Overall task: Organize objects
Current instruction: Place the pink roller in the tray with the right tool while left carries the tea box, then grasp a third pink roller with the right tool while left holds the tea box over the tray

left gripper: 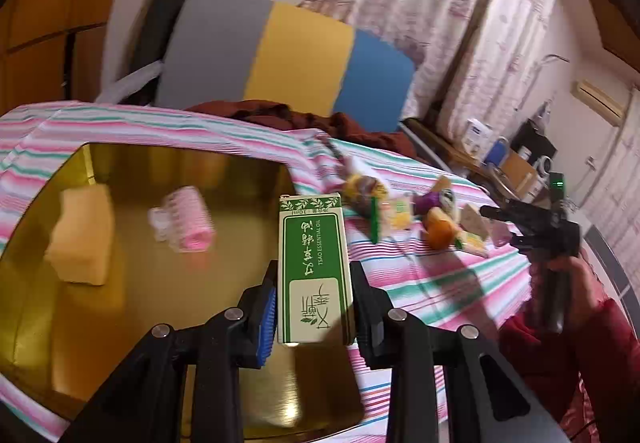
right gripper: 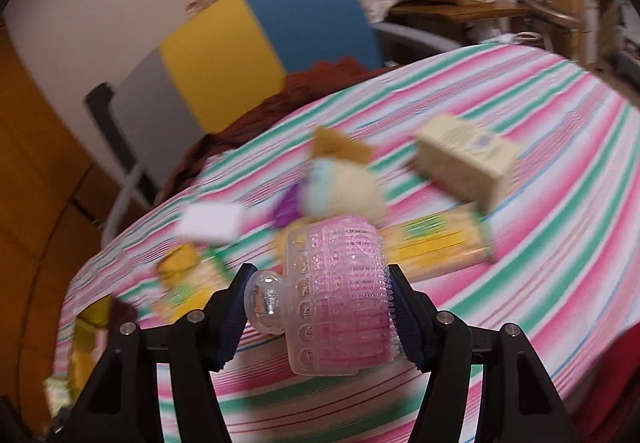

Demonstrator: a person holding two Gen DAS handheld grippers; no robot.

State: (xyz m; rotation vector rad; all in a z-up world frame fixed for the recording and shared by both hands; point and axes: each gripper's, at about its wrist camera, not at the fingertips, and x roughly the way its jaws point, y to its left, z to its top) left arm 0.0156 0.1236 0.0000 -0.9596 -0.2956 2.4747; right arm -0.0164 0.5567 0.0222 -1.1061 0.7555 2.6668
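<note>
My left gripper [left gripper: 314, 283] is shut on a green and white essential-oil box [left gripper: 314, 275] and holds it over the right side of a gold tray [left gripper: 140, 323]. In the tray lie a yellow sponge [left gripper: 82, 239] and a pink hair roller [left gripper: 186, 219]. My right gripper [right gripper: 320, 295] is shut on another pink hair roller [right gripper: 340, 299] and holds it above the striped cloth. The right gripper also shows in the left wrist view [left gripper: 532, 227], at the far right. The right wrist view is blurred.
Loose items lie on the striped cloth [right gripper: 520, 243]: a cream box [right gripper: 468, 159], a yellow packet [right gripper: 436, 247], a plush toy [right gripper: 344, 187], a white block [right gripper: 210, 223]. A chair with grey, yellow and blue panels [left gripper: 280, 55] stands behind, with a dark red garment [left gripper: 304, 121].
</note>
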